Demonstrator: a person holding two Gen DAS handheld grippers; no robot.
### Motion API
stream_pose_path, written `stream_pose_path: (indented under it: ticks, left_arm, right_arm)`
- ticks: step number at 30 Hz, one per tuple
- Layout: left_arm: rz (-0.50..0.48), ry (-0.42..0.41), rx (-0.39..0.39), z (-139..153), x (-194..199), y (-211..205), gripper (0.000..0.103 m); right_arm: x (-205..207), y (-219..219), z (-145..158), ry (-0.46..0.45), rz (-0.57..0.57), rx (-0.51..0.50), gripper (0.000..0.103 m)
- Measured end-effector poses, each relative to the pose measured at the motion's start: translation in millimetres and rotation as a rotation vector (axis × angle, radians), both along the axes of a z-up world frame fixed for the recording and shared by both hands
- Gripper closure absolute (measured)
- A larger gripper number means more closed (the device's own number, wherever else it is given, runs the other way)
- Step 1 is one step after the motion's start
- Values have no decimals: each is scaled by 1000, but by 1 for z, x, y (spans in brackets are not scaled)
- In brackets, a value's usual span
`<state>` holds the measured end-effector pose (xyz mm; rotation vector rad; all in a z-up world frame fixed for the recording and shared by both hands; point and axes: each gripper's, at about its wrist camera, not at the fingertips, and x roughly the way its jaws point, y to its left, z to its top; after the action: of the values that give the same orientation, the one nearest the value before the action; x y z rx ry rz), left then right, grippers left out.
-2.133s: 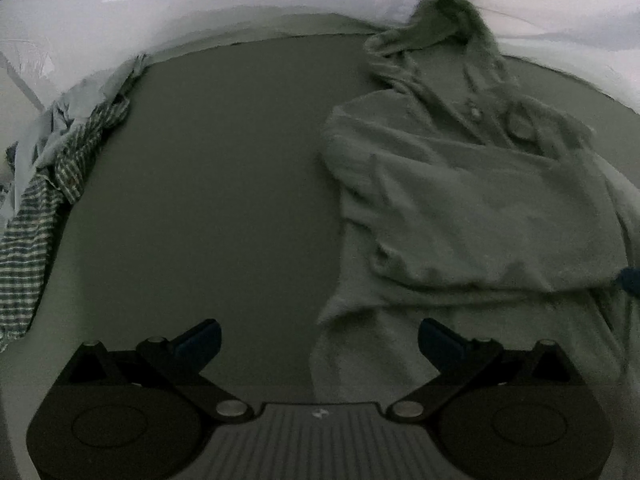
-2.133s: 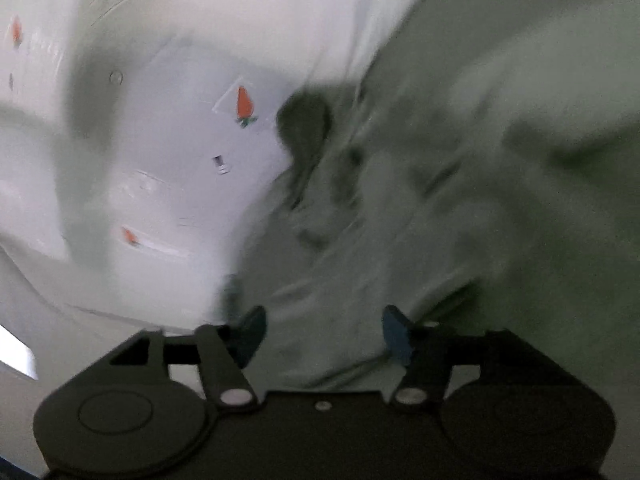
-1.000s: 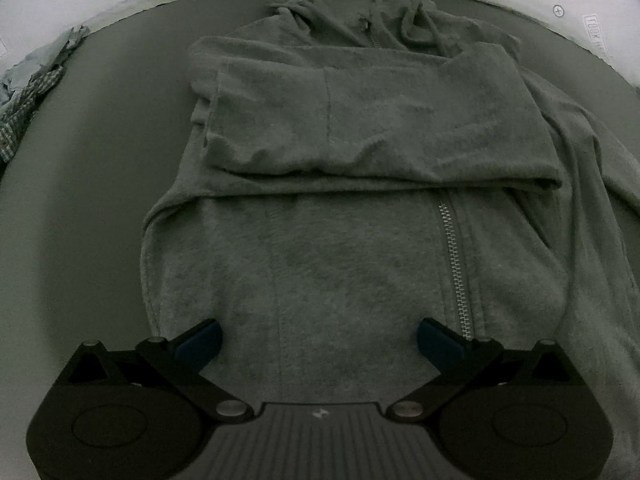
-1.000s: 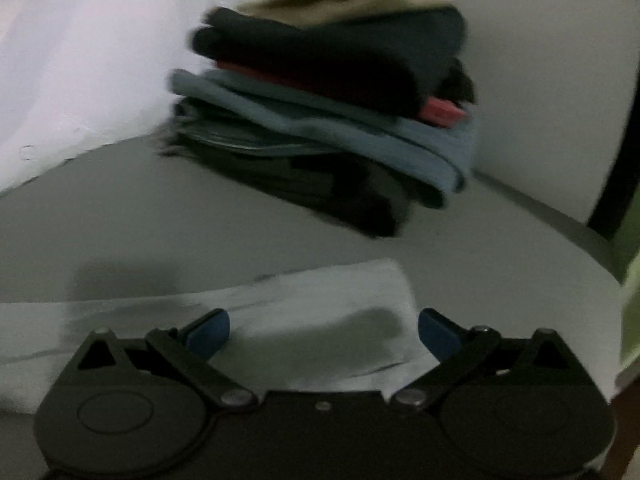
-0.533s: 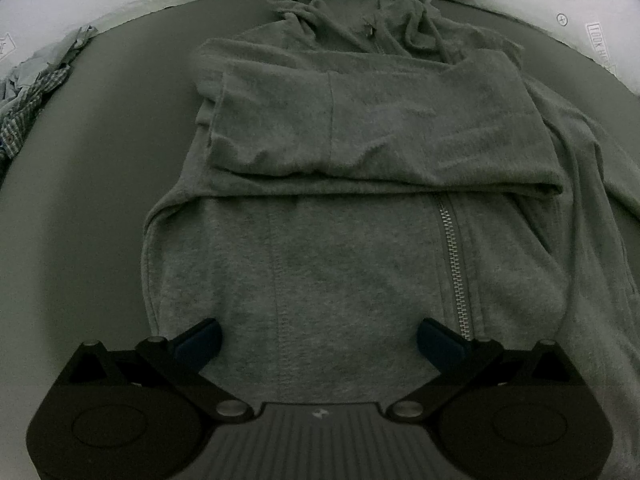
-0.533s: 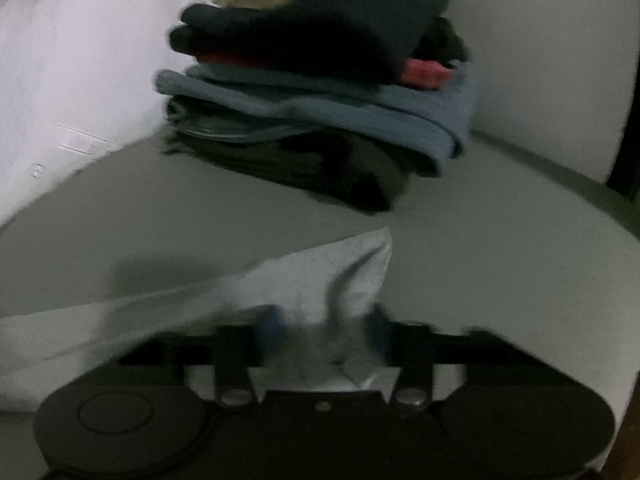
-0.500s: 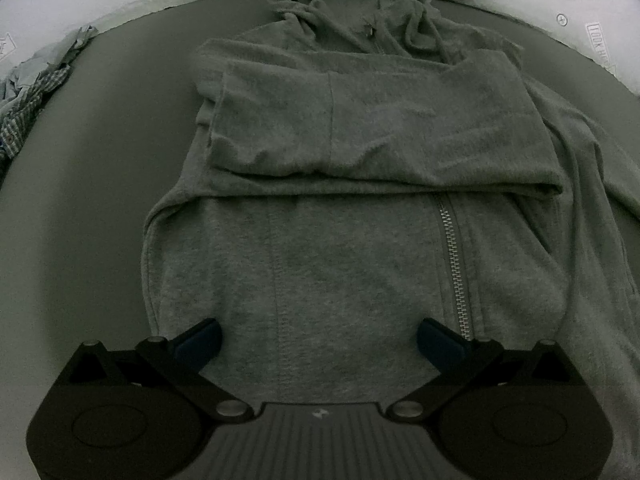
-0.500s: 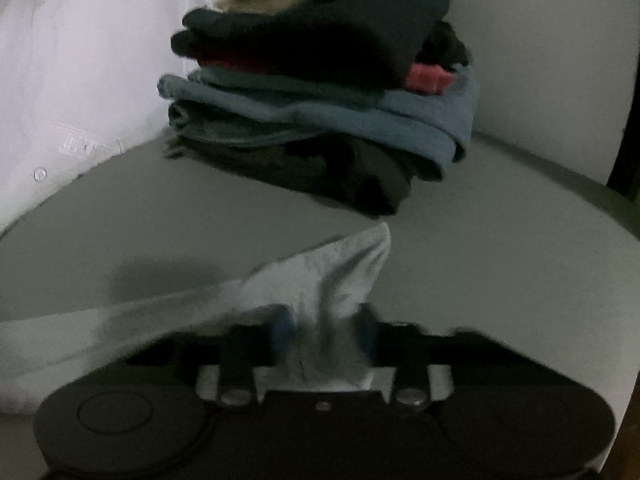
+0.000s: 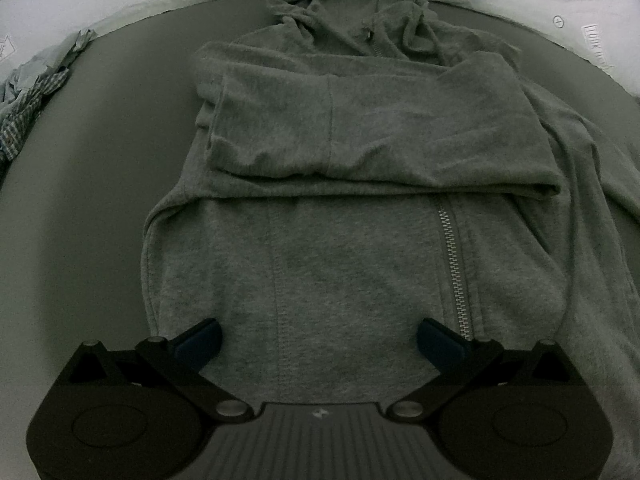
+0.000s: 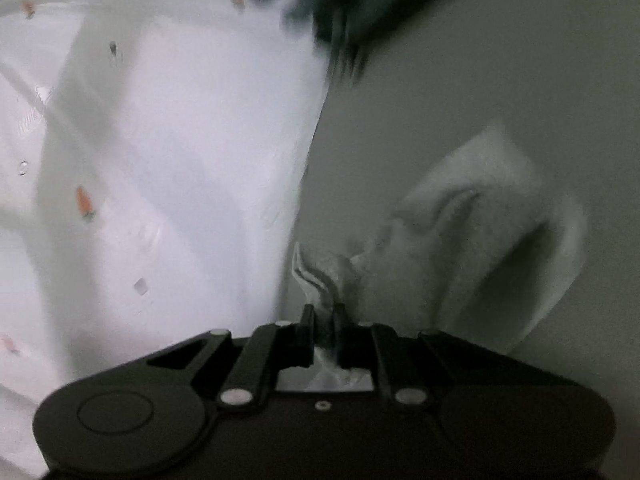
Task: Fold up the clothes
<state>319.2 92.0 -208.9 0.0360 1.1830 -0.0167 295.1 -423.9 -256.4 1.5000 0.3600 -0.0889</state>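
Hoodie [image 9: 340,200]: grey, zip-front, spread flat on the dark table [image 9: 100,180], hood at the far edge, hem near me. One sleeve [image 9: 360,132] lies folded across the chest, cuff end to the left. The other sleeve trails off to the right, out of the left camera's view.

Change noted: half a second ago my right gripper [image 10: 322,320] was closing on the pale cuff [image 10: 320,276] of that right-hand sleeve where it lay flat, with a stack of folded clothes [image 10: 340,0] straight ahead. Now the cuff is pinched and raised off the table, the cloth behind it arches in a loose loop [image 10: 500,216], and the view has swung so the stack sits blurred at the far top. I judge the second sleeve is being carried over toward the chest, to lie on the first; the body fold would follow.

Left gripper [image 9: 318,334]: unchanged over the last second, hovering low over the near hem, jaws spread wide with nothing between them, pointing up the hoodie's length.

Right gripper: jaws closed tight on the cuff, tilted, in motion judging by the blur.

Checked shirt [image 9: 28,104]: crumpled at the far left edge of the table, well apart from the hoodie.
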Motion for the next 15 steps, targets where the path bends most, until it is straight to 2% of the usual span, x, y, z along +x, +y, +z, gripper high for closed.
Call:
stream_pose_path:
  ticks: [3,7,9,10,12,13,15]
  left_arm:
    - [-1,-5,-1,0,-1,0,0]
    - [-3,-13,-2,0,-2,1,0]
    - [-4,-19,-3,0,-3,2,0]
    - [-4,-22,-4,-1,-4,2,0]
    - [-5,-29,-4,-1,-5,1,0]
    - [-6,-31,-5,-1,-5,1,0]
    - [-5,-34,-5,0,-6,1,0]
  right_arm:
    - [33,43,-5,-37,160,117,94]
    - [58,98,-11,27,385,102,93]
    - [70,126,-13,64,496,88,89]
    - [76,140,-15,82,551,80,85]
    - [79,148,-15,121,589,47,71]
    - [79,148,-13,131,592,30,61]
    - [81,141,0,116,595,-36,55]
